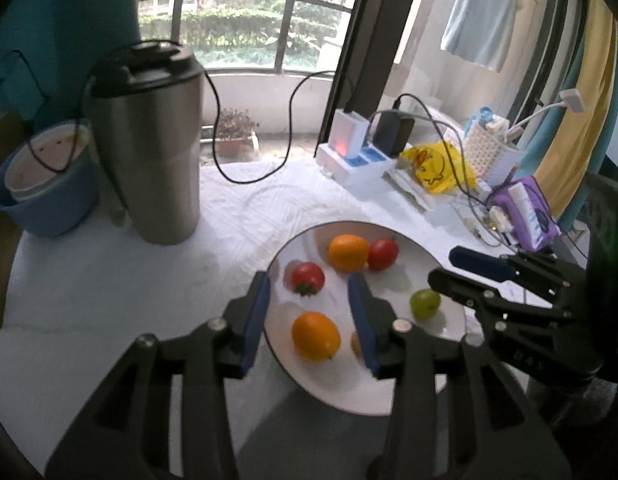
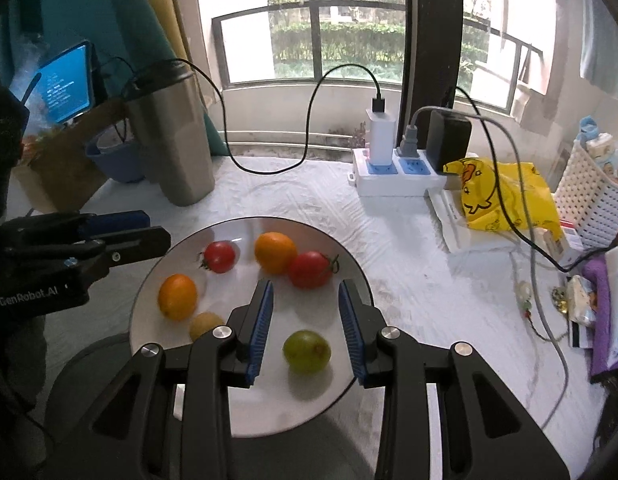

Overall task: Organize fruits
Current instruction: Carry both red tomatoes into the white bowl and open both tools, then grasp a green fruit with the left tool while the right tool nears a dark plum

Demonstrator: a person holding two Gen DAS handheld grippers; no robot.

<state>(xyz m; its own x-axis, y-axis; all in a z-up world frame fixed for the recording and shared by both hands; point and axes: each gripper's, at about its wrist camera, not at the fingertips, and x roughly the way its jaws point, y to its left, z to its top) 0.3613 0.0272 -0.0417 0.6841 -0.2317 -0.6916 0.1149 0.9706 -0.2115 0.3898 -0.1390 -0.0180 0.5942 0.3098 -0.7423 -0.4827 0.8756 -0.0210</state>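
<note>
A round white plate (image 1: 329, 384) (image 2: 269, 412) on the white cloth holds two oranges (image 1: 348, 252) (image 1: 316, 336), two red tomatoes (image 1: 383, 254) (image 1: 307, 278), a green grape (image 2: 307, 352) and a small yellowish fruit (image 2: 205, 324). Above the plate's near left part my left gripper (image 1: 309, 280) hovers open, the near orange below its gap untouched. My right gripper (image 2: 305, 286) hangs open over the plate's near right part, with the grape lying free under its gap. Each gripper shows in the other's view: right gripper (image 1: 441, 266), left gripper (image 2: 159, 226).
A tall steel tumbler (image 1: 149, 140) and a blue bowl (image 1: 45, 184) stand at the back left. At the back right are a power strip (image 2: 393, 176) with chargers, black cables, a yellow bag (image 2: 505, 196) and a white basket (image 2: 589, 200). A window is behind.
</note>
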